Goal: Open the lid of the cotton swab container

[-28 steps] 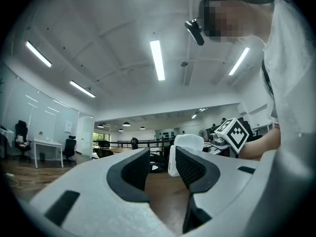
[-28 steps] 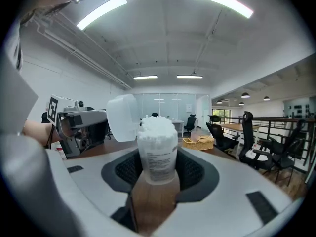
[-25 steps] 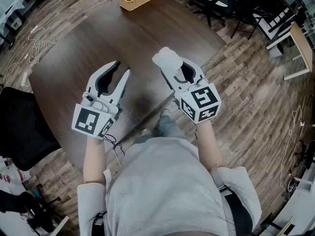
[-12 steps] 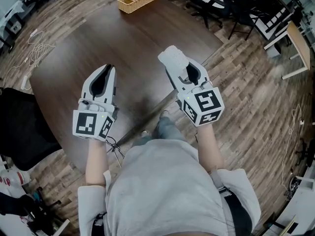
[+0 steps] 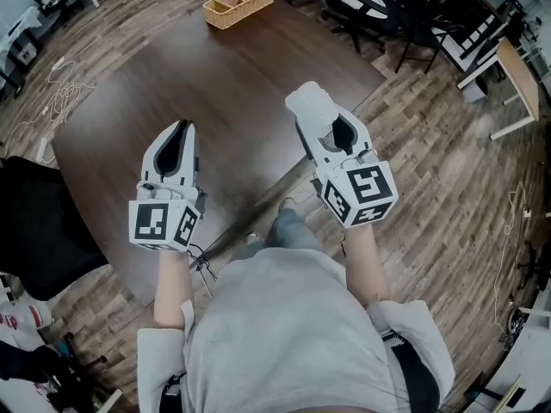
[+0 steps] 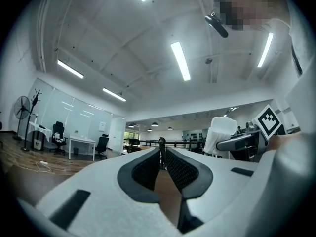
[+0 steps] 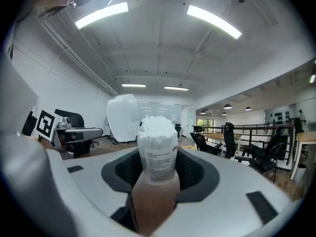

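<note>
Lid (image 7: 123, 117): flipped open beside cotton swab container (image 7: 157, 154).
R gripper (image 5: 312, 110): clamps container.
L gripper (image 5: 179, 132): closed, empty.
Remaining: apparently nil.

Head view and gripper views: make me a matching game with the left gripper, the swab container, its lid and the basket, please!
Things:
1. left gripper
2. container
3. lid
4. basket

Place or state:
A. at the far end of the table
B. flipped open
C. shut, with nothing in it
D. held in the right gripper

Pairs: 1-C, 2-D, 3-B, 4-A
</note>
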`<state>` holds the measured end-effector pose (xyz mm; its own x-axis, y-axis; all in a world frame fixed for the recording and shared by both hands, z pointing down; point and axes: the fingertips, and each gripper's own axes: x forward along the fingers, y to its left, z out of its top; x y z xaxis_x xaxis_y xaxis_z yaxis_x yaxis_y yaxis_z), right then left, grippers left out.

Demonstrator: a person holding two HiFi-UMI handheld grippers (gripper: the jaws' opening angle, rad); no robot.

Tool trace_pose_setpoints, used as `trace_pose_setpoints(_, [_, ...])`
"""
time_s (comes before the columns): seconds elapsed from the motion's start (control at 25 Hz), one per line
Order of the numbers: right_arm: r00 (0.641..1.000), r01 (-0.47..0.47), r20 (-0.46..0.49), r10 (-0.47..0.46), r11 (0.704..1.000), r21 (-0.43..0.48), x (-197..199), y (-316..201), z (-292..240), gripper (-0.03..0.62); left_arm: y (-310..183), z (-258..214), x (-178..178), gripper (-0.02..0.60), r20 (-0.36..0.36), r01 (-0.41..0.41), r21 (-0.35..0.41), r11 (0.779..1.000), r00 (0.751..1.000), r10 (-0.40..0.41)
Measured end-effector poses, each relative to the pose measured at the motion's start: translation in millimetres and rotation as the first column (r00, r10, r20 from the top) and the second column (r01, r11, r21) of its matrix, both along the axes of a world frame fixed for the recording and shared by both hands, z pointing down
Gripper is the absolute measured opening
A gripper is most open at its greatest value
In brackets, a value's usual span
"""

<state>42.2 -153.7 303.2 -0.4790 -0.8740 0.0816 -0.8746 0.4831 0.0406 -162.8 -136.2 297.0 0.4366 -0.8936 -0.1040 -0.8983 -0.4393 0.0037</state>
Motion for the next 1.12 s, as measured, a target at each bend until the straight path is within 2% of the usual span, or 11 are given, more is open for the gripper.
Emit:
trace_pose_setpoints(0.36, [1.0, -0.015, -0.002, 0.015, 1.0, 0.02, 2.8, 5.9, -5.0, 0.192, 4.4, -1.9, 1.2, 0.041, 0.016, 0.016, 0.008, 1.0, 1.0, -0.016])
trace_pose_setpoints(1.12, [1.0, -0.021, 0.002, 0.021, 0.999, 0.028, 1.7, 4.6, -5.1, 0.192, 0.3, -0.9, 1.1, 0.041, -0.001, 0.018, 0.002, 1.0, 1.0, -0.018])
